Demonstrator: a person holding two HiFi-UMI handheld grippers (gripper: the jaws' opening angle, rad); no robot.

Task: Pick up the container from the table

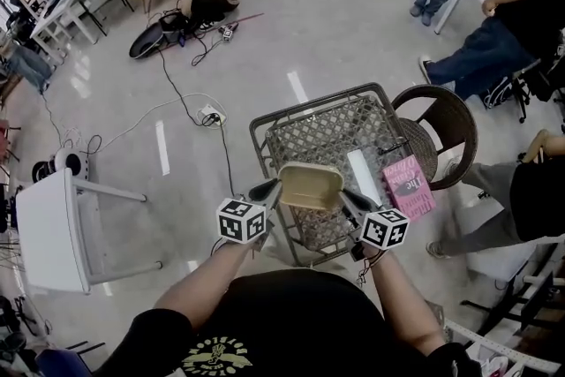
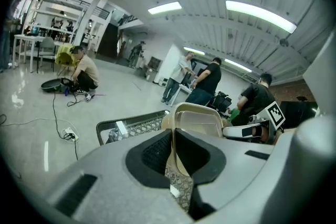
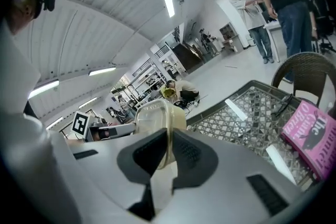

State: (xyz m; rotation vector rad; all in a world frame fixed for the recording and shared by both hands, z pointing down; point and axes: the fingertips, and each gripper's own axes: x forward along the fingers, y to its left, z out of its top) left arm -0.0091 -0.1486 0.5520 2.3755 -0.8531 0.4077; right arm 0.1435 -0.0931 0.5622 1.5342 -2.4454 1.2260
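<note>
Across a wide grey floor point(image 1: 291, 31), where several people sit and stand at the edges, a metal lattice table point(image 1: 318, 99) stands directly before you. A brown wicker chair point(image 1: 450, 128) is drawn up at its right side, and a white table point(image 1: 48, 229) stands well apart to your left. A pink book point(image 1: 408, 187) lies flat at the table's right edge. You hold the beige container point(image 1: 311, 185), shallow with rounded corners, in the air over the table's near half, carried between your two tools with its open side up. Your left gripper point(image 1: 269, 190) has its jaws closed on the container's left rim, the thin wall pinched between the dark pads. Your right gripper point(image 1: 350, 200) is clamped the same way on the opposite rim. Each gripper view shows the wall running straight into the narrow gap between the pads. The marker cubes point(image 1: 241, 220) sit just ahead of your wrists.
</note>
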